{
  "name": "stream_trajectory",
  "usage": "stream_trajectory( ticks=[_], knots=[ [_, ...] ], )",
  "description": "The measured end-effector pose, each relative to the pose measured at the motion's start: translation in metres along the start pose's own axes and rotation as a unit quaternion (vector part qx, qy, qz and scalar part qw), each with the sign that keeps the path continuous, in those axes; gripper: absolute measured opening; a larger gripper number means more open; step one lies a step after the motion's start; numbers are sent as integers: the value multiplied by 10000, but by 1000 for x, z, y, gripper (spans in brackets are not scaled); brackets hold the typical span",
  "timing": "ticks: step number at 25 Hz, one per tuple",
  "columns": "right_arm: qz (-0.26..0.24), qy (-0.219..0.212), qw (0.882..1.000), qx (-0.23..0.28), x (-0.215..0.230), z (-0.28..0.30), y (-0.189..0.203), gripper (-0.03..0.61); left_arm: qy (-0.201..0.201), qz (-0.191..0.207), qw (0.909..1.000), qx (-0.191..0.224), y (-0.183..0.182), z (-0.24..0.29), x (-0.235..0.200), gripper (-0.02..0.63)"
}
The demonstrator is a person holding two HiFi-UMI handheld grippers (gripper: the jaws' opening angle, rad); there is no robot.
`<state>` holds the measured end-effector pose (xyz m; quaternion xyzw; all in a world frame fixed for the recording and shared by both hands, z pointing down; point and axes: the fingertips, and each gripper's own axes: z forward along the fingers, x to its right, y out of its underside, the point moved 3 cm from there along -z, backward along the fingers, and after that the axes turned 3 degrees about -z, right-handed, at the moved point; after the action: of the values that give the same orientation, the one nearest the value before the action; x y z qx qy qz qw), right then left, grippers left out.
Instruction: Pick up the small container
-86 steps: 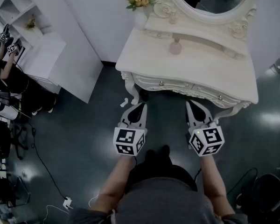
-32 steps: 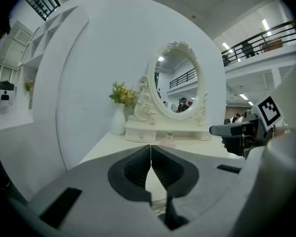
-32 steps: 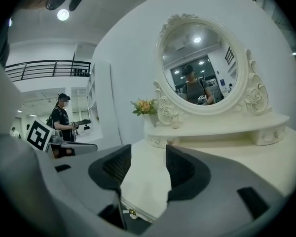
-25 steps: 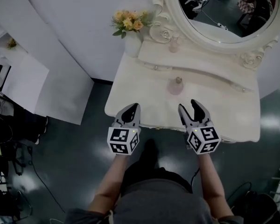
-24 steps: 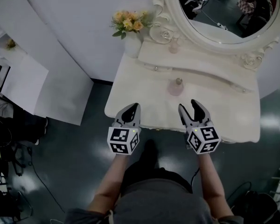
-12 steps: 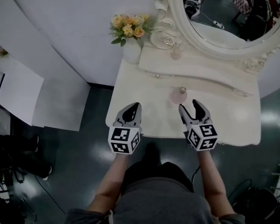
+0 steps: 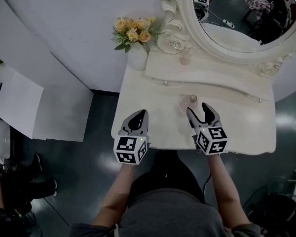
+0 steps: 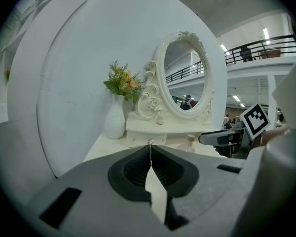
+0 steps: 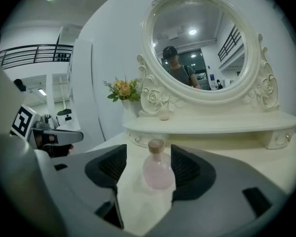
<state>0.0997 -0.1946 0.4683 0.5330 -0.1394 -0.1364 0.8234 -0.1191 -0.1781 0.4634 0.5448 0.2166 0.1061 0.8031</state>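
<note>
Since a second ago both grippers have come forward over the table (image 7: 237,127): the right gripper (image 7: 198,109) then hung at the front edge with the pink bottle (image 9: 158,174) well ahead of it, and now that bottle stands upright on the tabletop right at the mouth of its jaws. Those jaws are opening, spread wide to either side of the bottle, and in the right gripper view I see neither pad pressing on it, so nothing is gripped. The left gripper (image 7: 139,114) sits level with the right one, well apart to its left, over the near edge of the table; its jaws are pressed together with nothing between them. I count two grippers and two bottles. The pink one is the one at the right jaws. The second bottle (image 7: 185,57), smaller and pale, stands well beyond the right gripper on the raised shelf (image 7: 212,75), against the mirror frame. There is one oval mirror (image 7: 237,14) straight ahead of the right gripper, above that shelf. One white vase (image 7: 137,58) with yellow and orange flowers stands far ahead of the left gripper at the table's back corner. On the shelf front I can make out two small knobs (image 7: 165,83), one nearly ahead of each gripper's side.
</note>
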Motion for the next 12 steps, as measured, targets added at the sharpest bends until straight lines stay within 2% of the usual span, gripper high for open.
stream_trajectory(
  ticks=[12],
  knots=[
    [-86,-185,9993,-303,8,44,10,284,-185,-88,9997,-154,0,22,-12,8]
  ],
)
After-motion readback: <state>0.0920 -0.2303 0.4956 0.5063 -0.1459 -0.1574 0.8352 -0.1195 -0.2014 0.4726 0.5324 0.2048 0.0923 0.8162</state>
